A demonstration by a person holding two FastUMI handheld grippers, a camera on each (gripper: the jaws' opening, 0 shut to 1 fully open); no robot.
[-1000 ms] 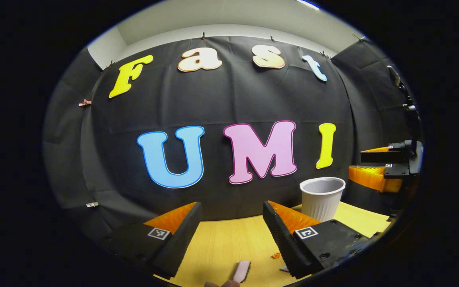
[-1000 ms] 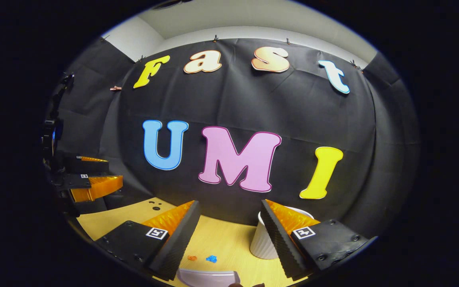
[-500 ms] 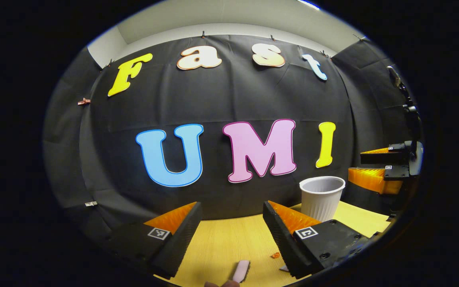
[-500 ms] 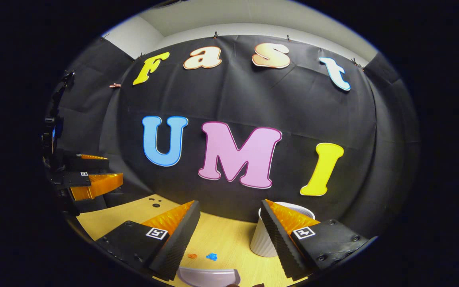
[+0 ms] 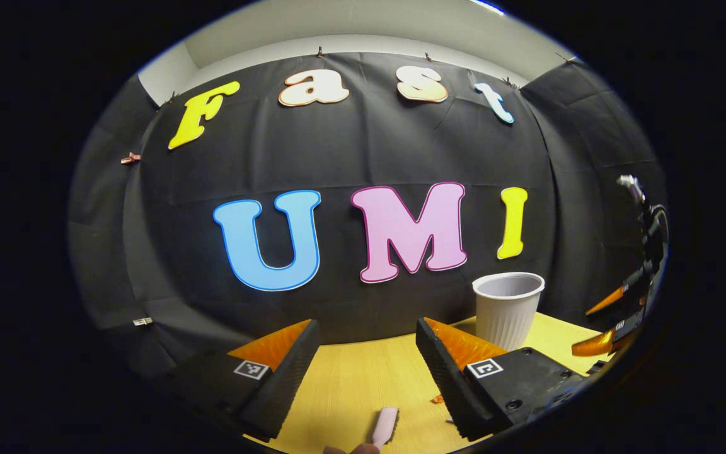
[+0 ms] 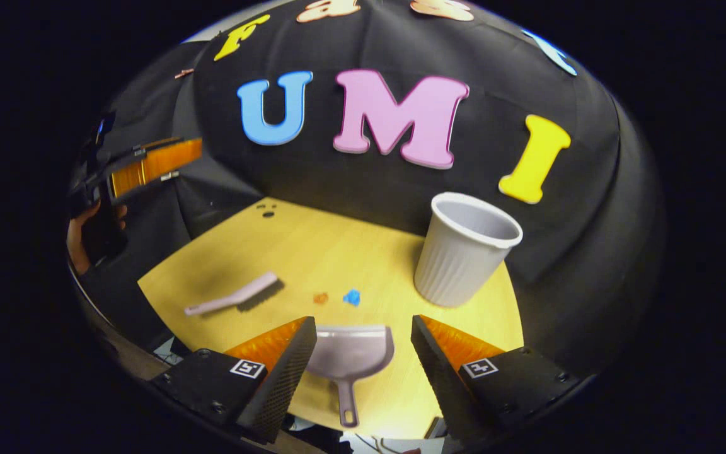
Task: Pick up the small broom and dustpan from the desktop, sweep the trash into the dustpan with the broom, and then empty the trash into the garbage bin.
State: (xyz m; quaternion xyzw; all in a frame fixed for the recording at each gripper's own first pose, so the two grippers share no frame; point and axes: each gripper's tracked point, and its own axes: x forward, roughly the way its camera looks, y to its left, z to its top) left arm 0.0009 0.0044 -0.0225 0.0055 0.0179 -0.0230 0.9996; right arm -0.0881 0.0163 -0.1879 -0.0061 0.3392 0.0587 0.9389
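In the right gripper view a grey dustpan [image 6: 350,352] lies flat on the yellow table [image 6: 275,252], handle toward me. My right gripper [image 6: 363,328] hangs open above it, one finger on either side, not touching. The small pink broom [image 6: 234,295] lies to the left. An orange scrap [image 6: 320,297] and a blue scrap [image 6: 352,297] sit just beyond the pan. The white bin [image 6: 464,252] stands at the back right. My left gripper [image 5: 367,328] is open over the table, with the broom's end [image 5: 383,427] below it and the bin [image 5: 508,308] to its right.
A hand [image 6: 95,227] holds the left gripper [image 6: 149,165] at the table's left edge. The right gripper [image 5: 615,321] shows at the far right of the left gripper view. A small orange scrap [image 5: 437,398] lies by the left gripper's right finger. Black cloth walls close the table's back and sides.
The right gripper has tipped downward, bringing the dustpan, broom, scraps and whole bin into its view. The left gripper has barely moved; in its view the right gripper now sits lower.
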